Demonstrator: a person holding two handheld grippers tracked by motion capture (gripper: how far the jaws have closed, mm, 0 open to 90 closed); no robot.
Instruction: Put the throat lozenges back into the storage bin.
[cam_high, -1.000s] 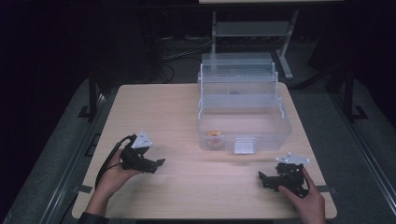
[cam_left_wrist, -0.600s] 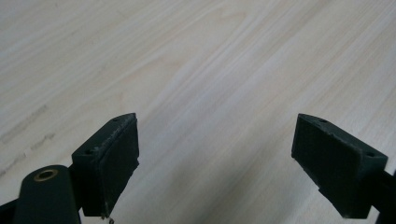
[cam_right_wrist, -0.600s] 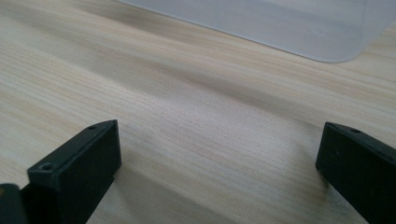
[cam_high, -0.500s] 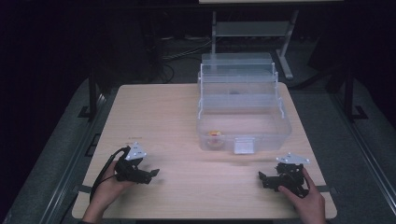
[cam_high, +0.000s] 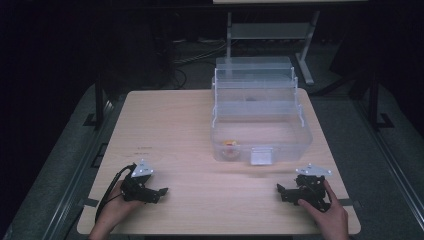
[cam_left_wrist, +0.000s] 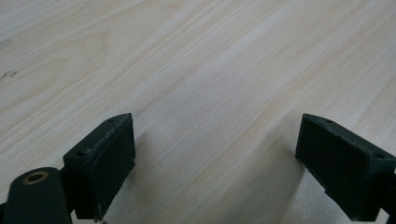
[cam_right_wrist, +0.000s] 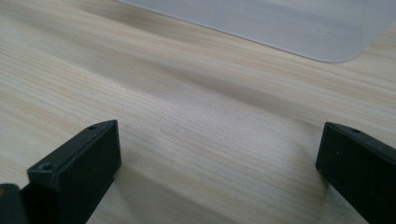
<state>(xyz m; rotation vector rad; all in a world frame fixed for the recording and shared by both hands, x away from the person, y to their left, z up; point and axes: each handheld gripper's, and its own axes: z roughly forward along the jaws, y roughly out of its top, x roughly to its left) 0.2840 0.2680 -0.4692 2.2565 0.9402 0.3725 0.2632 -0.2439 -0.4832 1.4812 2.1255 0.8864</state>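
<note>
A clear plastic tiered box (cam_high: 260, 120) stands open at the back right of the wooden table (cam_high: 200, 130), with a small orange and yellow item (cam_high: 230, 144) in its lower tray. My left gripper (cam_high: 161, 191) rests on the table near the front left, held by a hand, its jaws pointing right. In the left gripper view it (cam_left_wrist: 212, 163) is open over bare wood. My right gripper (cam_high: 280, 191) rests near the front right, jaws pointing left. In the right gripper view it (cam_right_wrist: 219, 172) is open, with the box's edge (cam_right_wrist: 289, 28) ahead.
A metal stand (cam_high: 270, 30) and cables (cam_high: 185, 60) lie on the dark floor behind the table. A black cable (cam_high: 112, 187) trails from the left gripper toward the table's front left edge.
The left gripper has moved toward the front left edge of the table and lower onto it. The right gripper has stayed in place.
</note>
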